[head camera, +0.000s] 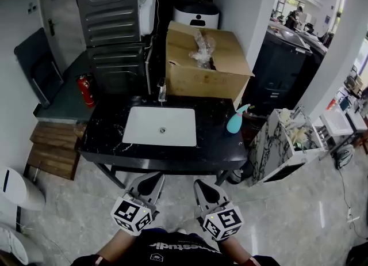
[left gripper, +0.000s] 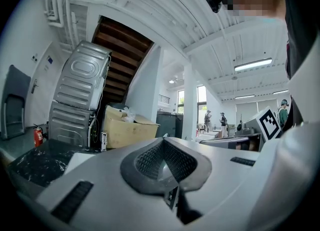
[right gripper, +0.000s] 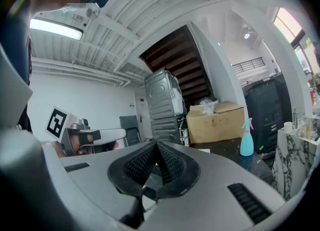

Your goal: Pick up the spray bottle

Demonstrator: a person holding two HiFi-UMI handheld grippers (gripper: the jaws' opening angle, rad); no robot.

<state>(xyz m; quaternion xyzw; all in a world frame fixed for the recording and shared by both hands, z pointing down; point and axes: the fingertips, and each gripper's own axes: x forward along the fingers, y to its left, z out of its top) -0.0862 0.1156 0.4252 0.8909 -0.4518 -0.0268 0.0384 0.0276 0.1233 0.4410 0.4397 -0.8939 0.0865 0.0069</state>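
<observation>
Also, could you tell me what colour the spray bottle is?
The spray bottle is turquoise; clearest in the right gripper view.

Even, moderately bright interior light. A ceiling strip light (left gripper: 254,64) and the right-hand window (right gripper: 296,27) blow out to white. The polished floor (head camera: 287,219) shows soft glare streaks. The head view darkens toward its corners. Both gripper views bow strongly, with black vignetted corners; the spray bottle (right gripper: 246,137) reads sharp.

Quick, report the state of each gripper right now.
Left gripper: closed, holding nothing.
Right gripper: closed, holding nothing.
</observation>
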